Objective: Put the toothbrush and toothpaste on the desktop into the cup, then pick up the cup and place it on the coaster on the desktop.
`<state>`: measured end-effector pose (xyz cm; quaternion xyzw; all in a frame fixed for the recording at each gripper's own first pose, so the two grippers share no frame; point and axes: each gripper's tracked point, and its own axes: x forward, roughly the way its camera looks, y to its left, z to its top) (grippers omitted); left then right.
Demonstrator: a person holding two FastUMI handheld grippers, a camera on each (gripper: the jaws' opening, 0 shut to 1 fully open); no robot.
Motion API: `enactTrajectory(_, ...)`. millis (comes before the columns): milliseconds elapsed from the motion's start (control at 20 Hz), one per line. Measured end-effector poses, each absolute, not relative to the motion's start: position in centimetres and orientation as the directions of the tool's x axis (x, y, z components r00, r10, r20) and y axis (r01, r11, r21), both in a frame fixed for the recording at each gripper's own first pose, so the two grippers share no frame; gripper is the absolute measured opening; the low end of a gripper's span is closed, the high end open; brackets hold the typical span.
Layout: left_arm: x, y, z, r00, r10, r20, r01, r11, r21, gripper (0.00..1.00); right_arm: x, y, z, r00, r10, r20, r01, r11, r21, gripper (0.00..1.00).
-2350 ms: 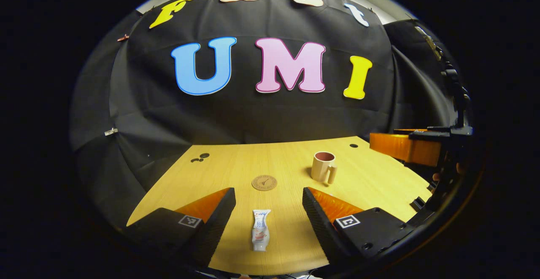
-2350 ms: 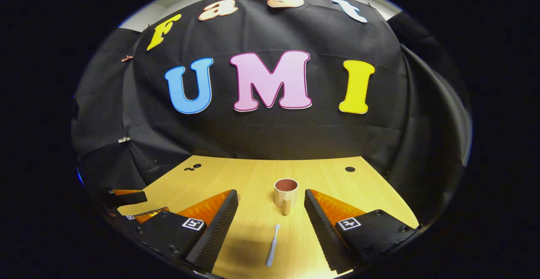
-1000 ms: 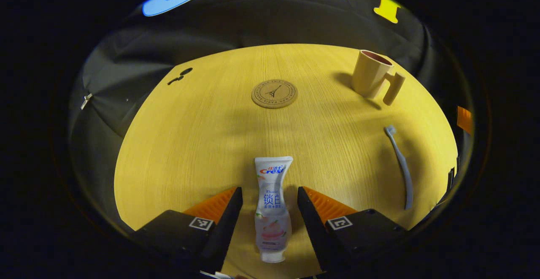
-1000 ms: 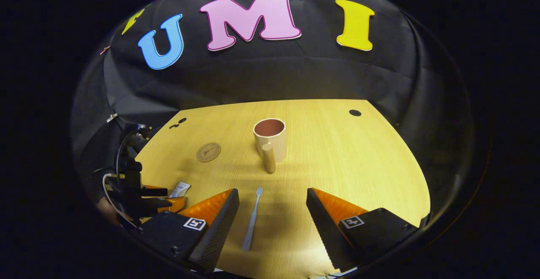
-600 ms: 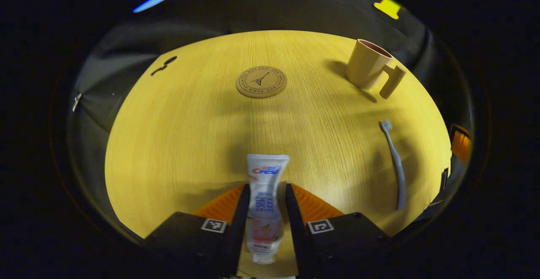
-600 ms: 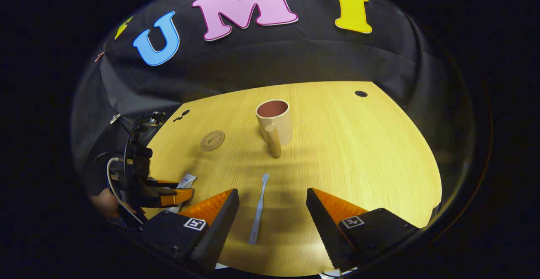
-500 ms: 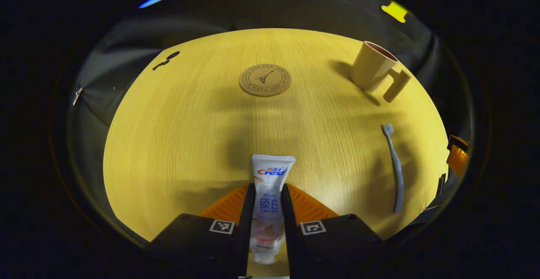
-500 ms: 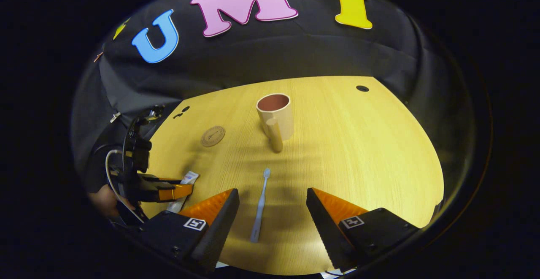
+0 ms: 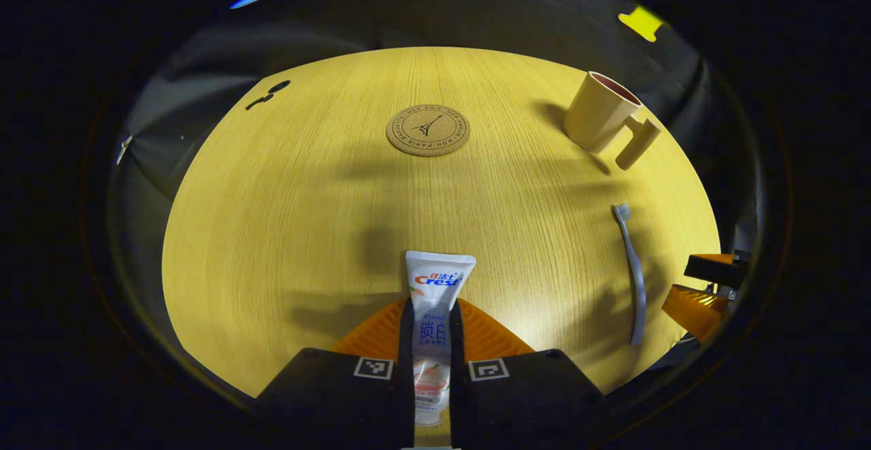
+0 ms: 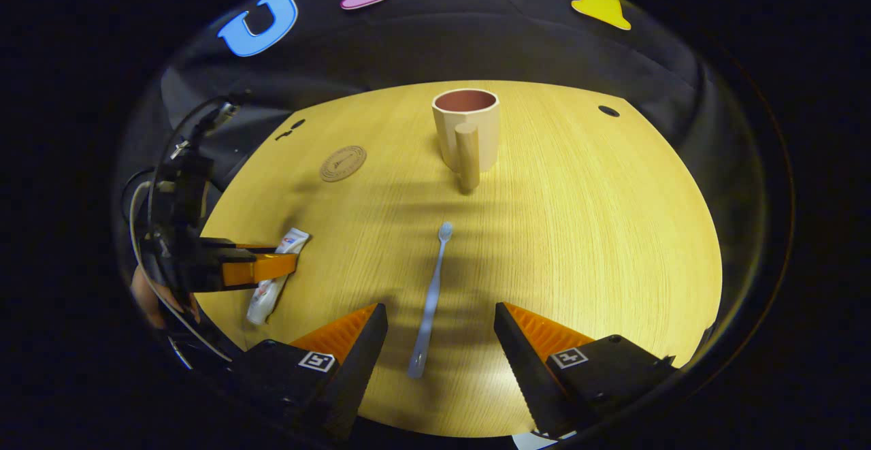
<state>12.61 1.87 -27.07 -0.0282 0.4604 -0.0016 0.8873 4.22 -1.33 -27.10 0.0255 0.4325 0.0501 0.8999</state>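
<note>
In the left gripper view my left gripper (image 9: 431, 310) is shut on the white toothpaste tube (image 9: 437, 280), which lies flat on the wooden desktop (image 9: 286, 191). The cork coaster (image 9: 428, 130) sits farther ahead, the beige cup (image 9: 599, 111) with its handle at the far right, and the pale toothbrush (image 9: 632, 273) lies right. In the right gripper view my right gripper (image 10: 440, 315) is open low over the toothbrush (image 10: 430, 300), whose handle lies between the fingers. The cup (image 10: 465, 130) stands upright beyond it. The left gripper (image 10: 252, 267) holds the toothpaste (image 10: 274, 276) at the left, the coaster (image 10: 343, 163) behind.
A round cable hole (image 10: 608, 111) is at the desktop's far right, and small dark holes (image 10: 290, 130) at its far left. A hand (image 10: 146, 297) and cables show behind the left gripper. The right gripper (image 9: 704, 286) shows at the edge of the left gripper view.
My left gripper lowered and shut on the toothpaste tube. My right gripper moved down and forward over the toothbrush, staying open.
</note>
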Motion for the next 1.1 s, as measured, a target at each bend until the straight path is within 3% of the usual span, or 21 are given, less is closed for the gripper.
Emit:
enactTrajectory(50,12.6,1.8,-27.1,0.58,-0.033,-0.814,-0.024,0.998,-0.057,0.26,4.5,-1.3,-27.7,0.607,0.102,-0.788,-0.061,0.995,0.081,0.97)
enactTrajectory(300,12.5,1.9,-27.1,0.603,-0.042,-0.796,-0.013,0.998,-0.063,0.26,5.9,-0.6,-29.8,0.569,0.064,-0.82,-0.026,0.998,0.059,0.92)
enactTrajectory(450,12.5,1.9,-27.1,0.6,-0.051,-0.798,-0.009,0.997,-0.071,0.26,6.6,-0.7,-31.0,0.566,0.021,-0.824,-0.037,0.999,0.0,0.77)
enactTrajectory(500,12.5,1.9,-27.1,0.598,-0.054,-0.8,-0.008,0.997,-0.073,0.26,6.4,-0.5,-31.4,0.547,0.017,-0.837,-0.03,1.0,0.0,0.76)
enactTrajectory(550,12.5,1.9,-27.1,0.598,-0.057,-0.8,-0.006,0.997,-0.075,0.26,6.9,-0.6,-31.2,0.566,0.005,-0.825,-0.016,1.0,-0.005,0.84)
enactTrajectory(600,12.4,1.9,-27.0,0.596,-0.059,-0.801,-0.004,0.997,-0.076,0.26,6.9,-0.3,-31.3,0.553,0.013,-0.833,-0.007,1.0,0.011,0.82)
enactTrajectory(650,12.4,1.9,-27.1,0.597,-0.06,-0.8,-0.001,0.997,-0.075,0.26,7.0,-0.5,-31.1,0.554,-0.002,-0.833,0.006,1.0,0.002,0.66)
enactTrajectory(800,12.4,1.9,-27.1,0.593,-0.057,-0.803,0.002,0.998,-0.069,0.26,7.1,-1.2,-31.3,0.533,-0.051,-0.845,0.014,0.999,-0.051,0.45)
enactTrajectory(900,12.4,1.9,-27.2,0.591,-0.052,-0.805,0.007,0.998,-0.059,0.26,7.1,-0.9,-31.2,0.525,-0.041,-0.85,0.006,0.999,-0.044,0.17)
enactTrajectory(1100,12.4,1.9,-27.1,0.595,-0.042,-0.802,0.012,0.999,-0.043,0.26,7.2,0.0,-31.2,0.535,0.049,-0.844,-0.095,0.995,-0.003,0.07)
